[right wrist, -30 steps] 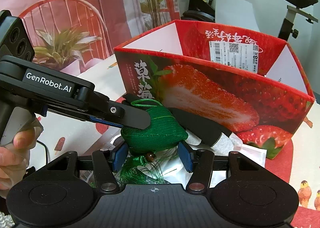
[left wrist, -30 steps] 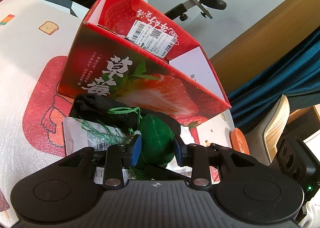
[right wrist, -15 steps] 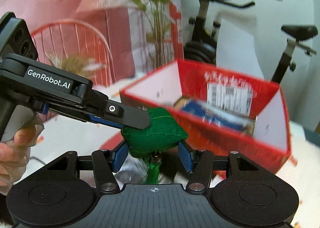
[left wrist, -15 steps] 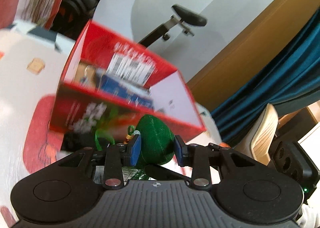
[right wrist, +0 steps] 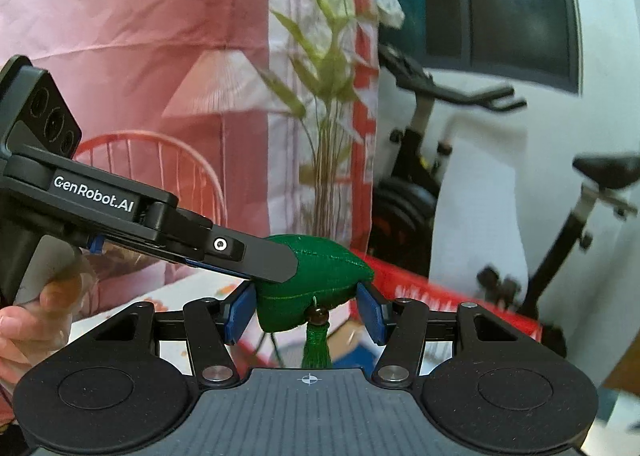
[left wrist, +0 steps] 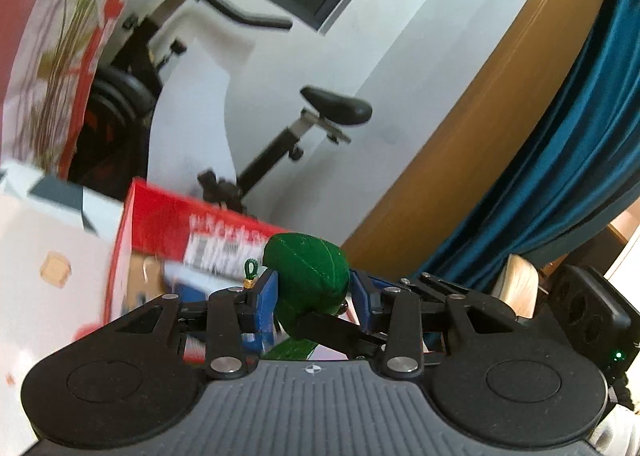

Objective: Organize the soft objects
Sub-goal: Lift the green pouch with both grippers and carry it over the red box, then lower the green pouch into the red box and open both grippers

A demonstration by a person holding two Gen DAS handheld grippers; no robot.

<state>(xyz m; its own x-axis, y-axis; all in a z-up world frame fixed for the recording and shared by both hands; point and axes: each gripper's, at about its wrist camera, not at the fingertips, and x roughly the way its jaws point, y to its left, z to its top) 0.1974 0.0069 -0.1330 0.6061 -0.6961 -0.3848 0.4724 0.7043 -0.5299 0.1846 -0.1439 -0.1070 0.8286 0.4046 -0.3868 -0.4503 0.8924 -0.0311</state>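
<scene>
Both grippers — left [left wrist: 312,292] and right [right wrist: 306,310] — are being clamped on one green sachet [right wrist: 316,276], the left's jaws having just been easing wider; it is being held above the red strawberry box [left wrist: 192,228] — tassel [right wrist: 316,344] dangling.
</scene>
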